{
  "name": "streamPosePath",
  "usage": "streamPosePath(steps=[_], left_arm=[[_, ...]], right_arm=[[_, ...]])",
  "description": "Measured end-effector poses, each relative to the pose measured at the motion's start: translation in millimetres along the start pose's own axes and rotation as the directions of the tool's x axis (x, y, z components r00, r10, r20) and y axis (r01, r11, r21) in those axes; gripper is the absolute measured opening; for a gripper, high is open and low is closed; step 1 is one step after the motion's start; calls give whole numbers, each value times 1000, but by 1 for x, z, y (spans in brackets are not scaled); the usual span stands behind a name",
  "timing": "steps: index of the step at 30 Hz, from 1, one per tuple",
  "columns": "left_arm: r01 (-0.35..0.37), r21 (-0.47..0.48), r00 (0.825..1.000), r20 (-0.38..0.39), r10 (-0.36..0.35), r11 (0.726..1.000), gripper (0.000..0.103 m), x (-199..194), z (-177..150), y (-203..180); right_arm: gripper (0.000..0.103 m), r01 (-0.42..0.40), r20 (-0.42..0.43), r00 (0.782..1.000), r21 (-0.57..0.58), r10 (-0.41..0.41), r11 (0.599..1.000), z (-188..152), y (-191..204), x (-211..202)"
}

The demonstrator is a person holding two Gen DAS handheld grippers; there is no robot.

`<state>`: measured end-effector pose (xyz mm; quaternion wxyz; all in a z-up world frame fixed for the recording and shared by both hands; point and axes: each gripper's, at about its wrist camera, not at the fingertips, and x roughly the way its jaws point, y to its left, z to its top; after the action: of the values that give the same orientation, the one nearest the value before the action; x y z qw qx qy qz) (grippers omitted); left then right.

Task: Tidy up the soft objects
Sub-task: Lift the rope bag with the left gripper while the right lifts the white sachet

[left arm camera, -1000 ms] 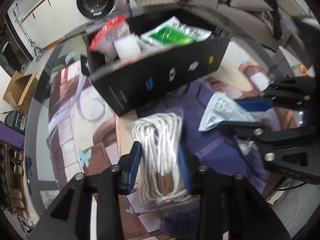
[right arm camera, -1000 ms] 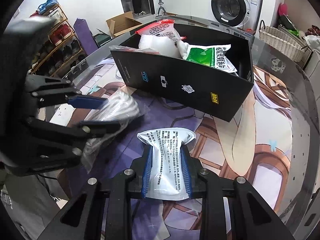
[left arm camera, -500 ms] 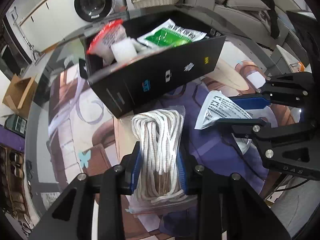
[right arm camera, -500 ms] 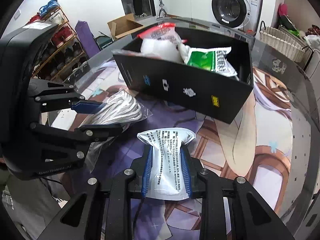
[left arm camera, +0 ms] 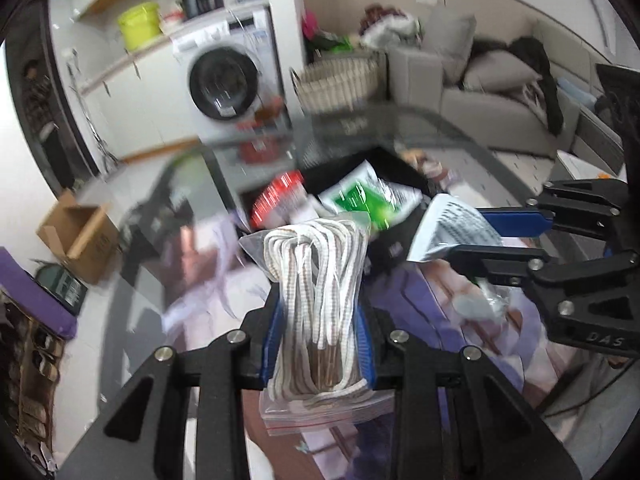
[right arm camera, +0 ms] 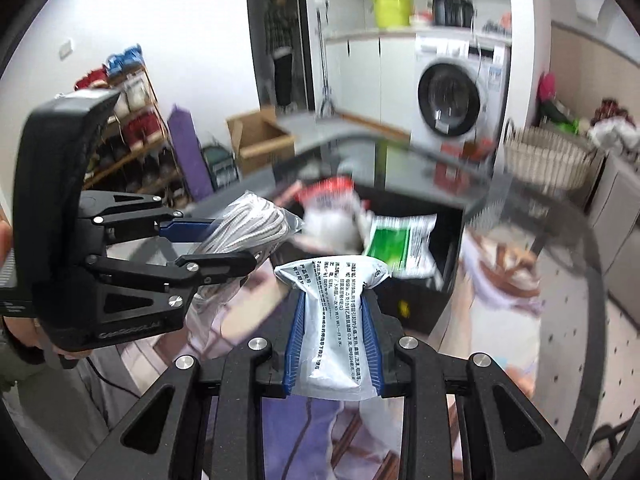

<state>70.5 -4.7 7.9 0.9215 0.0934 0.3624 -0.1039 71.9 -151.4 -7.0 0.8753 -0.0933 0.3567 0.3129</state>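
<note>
My left gripper is shut on a clear bag of coiled white rope, held up off the table; it also shows in the right wrist view. My right gripper is shut on a white printed pouch, also lifted; the pouch shows in the left wrist view. Ahead stands a black box holding a green packet, a red-topped bag and other white soft packs. Both grippers sit side by side, short of the box.
The table carries a printed mat under glass. Behind are a washing machine, a wicker basket, a cardboard box, a shoe rack, a sofa and a person standing in the doorway.
Both grippers have lifted and tilted upward with their loads, so the views now look over the box toward the room. Both grips are unchanged.
</note>
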Motion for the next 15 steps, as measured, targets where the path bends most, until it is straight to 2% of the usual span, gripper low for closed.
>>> streamPosePath(steps=[3, 6, 8, 10, 12, 15], left_arm=[[-13, -8, 996, 92, 13, 1000, 31, -14, 4, 4], [-9, -14, 981, 193, 11, 1000, 31, -33, 6, 9], [-3, -27, 963, 270, 10, 1000, 31, -49, 5, 13], [-10, -32, 935, 354, 21, 999, 31, -66, 3, 15], [-9, -28, 914, 405, 20, 1000, 31, -77, 1, 18], [17, -30, 893, 449, -2, 999, 31, -88, -2, 23]], right_arm=[[27, 3, 105, 995, -19, -1, 1000, 8, 3, -19], [27, 19, 197, 980, -33, -12, 999, 12, 8, -37], [27, 36, 251, 968, -37, -26, 999, 13, 11, -49], [27, 53, 305, 952, -30, -41, 998, 14, 11, -62], [27, 60, 354, 934, -10, -52, 998, 12, 9, -75], [27, 52, 418, 906, 27, -59, 998, 11, 6, -92]])
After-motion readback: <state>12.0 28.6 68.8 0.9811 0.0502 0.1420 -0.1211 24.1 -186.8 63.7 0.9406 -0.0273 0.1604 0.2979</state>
